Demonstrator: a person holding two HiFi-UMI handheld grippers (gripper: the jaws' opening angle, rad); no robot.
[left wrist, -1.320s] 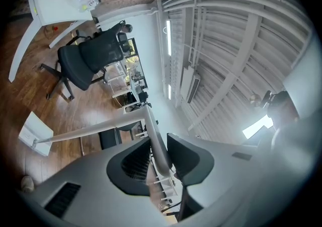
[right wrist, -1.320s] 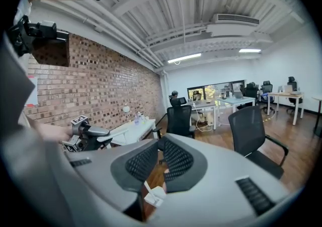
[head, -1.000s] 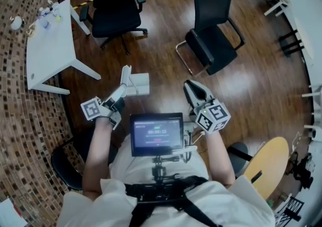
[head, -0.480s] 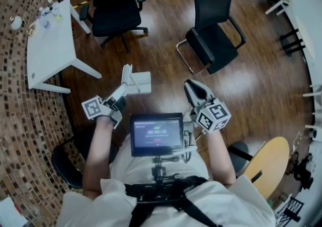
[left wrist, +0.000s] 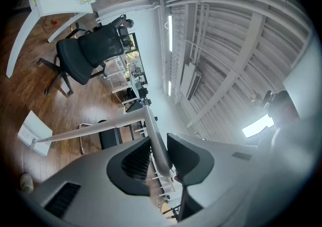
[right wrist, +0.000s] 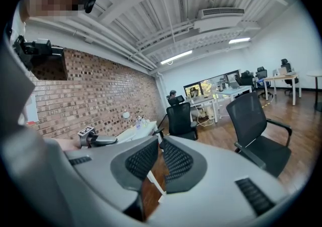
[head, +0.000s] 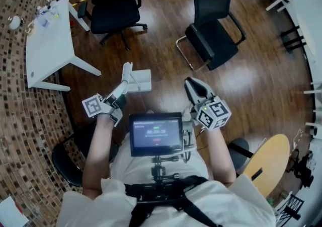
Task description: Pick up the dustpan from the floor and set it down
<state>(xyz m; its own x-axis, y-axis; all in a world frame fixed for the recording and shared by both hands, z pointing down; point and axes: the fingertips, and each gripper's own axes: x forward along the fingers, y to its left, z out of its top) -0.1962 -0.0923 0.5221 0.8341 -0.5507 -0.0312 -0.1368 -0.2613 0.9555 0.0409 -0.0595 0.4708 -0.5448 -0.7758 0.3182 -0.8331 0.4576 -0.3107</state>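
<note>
left hand-held gripper clamps dustpan handle mid-frame, likely carrying it off the floor; right hand-held gripper closed, empty.

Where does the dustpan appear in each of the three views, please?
Head view: dustpan left of centre, just beyond the left gripper.
Left gripper view: dustpan at lower left, its handle clamped between the jaws.
Right gripper view: cannot be made out.
Shared landmark: the black swivel chair.
</note>
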